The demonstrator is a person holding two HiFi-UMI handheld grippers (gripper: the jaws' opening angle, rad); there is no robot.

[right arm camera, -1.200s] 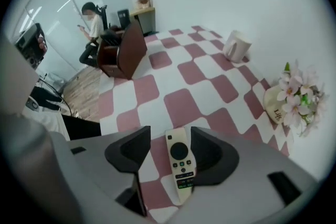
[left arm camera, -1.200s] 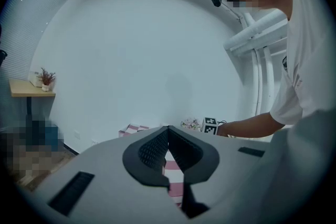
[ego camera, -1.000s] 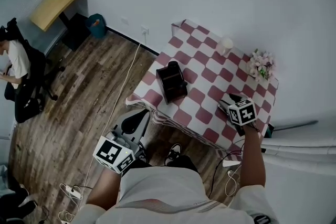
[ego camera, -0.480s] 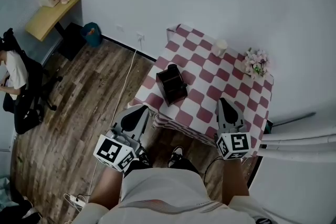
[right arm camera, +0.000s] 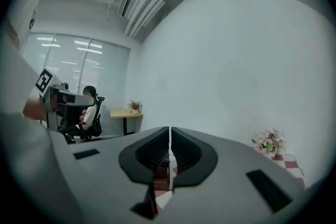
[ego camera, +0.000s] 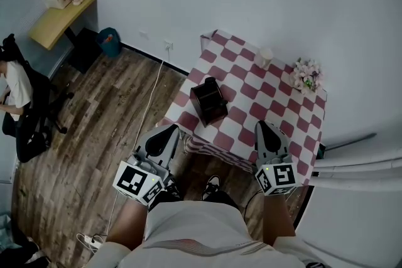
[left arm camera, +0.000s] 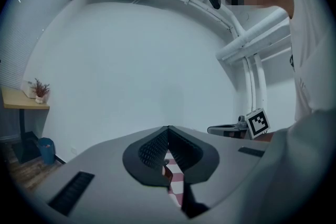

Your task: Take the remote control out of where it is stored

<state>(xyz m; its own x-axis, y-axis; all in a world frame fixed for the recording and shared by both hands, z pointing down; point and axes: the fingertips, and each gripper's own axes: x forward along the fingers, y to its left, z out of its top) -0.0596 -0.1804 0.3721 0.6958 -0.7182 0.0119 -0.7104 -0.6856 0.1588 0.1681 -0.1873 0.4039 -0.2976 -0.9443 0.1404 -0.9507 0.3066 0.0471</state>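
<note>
L gripper (ego camera: pixel 164 134) is held off the table's (ego camera: pixel 252 90) near-left corner, jaws shut, nothing between. Mid-table a dark box (ego camera: pixel 209 101) is seen; the remote control can't be told apart inside it. R gripper (ego camera: pixel 262 128) is held over the near-right edge, jaws closed & empty.

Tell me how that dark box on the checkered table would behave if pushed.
The dark box looks rigid and squat, so it would probably slide rather than tip. The checkered tablecloth under it may bunch and drag along. It stands close to one table edge, so a hard shove might send it off.
</note>
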